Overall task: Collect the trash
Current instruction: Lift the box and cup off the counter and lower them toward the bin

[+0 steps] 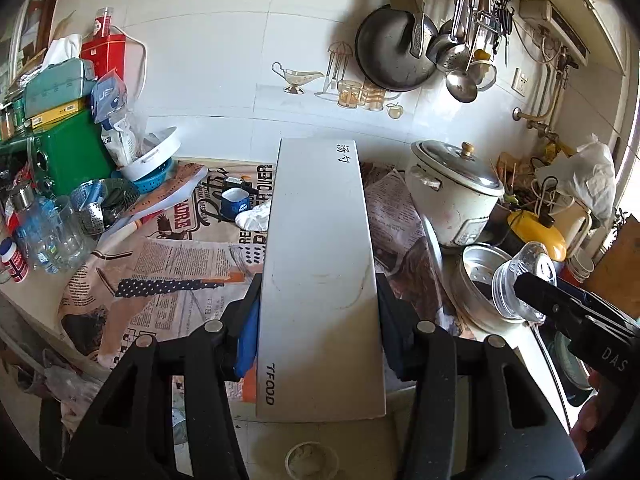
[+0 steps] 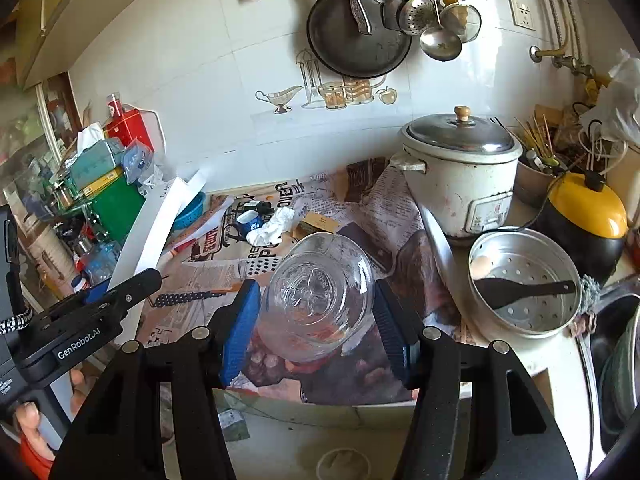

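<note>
Newsprint-pattern cloth [image 2: 280,264] covers the surface, white box [image 1: 320,280] has black lettering, the jar [image 2: 316,300] is clear glass, the cooker [image 2: 460,184] dingy white, plus a yellow-and-black pot [image 2: 584,220], green tin [image 1: 76,152] and red tin [image 1: 104,50].

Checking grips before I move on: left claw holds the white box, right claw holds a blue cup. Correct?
Not quite. The left claw does hold the white box, but the right claw holds a clear glass jar, as the right wrist view shows. The blue cup sits on the newspaper.
</note>
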`<state>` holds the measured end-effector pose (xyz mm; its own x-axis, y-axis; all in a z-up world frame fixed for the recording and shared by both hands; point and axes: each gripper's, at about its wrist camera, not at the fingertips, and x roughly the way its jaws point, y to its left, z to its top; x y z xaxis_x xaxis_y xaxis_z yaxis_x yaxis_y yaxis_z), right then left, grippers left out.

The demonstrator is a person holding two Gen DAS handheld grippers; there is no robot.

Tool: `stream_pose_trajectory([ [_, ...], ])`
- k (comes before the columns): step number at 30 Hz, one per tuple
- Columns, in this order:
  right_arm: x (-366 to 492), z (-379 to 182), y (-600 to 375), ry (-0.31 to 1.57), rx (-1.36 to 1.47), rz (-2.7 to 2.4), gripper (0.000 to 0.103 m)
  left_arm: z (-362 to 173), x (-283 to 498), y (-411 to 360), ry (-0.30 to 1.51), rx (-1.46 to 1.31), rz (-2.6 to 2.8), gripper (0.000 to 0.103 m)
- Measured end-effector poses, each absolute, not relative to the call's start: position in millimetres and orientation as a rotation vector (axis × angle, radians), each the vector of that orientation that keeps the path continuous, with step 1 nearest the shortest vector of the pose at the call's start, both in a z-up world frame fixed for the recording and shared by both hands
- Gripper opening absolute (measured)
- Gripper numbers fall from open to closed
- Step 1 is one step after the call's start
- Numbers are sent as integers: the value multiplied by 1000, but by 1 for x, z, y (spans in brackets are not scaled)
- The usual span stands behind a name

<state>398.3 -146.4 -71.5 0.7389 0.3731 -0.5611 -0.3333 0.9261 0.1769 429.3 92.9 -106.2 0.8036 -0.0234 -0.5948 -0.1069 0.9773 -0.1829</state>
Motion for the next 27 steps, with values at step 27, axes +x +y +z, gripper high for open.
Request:
stream_pose_trajectory([
  [27,266,-159,-112,842,110,246,54,-210,284,114,890,-228,-42,50],
])
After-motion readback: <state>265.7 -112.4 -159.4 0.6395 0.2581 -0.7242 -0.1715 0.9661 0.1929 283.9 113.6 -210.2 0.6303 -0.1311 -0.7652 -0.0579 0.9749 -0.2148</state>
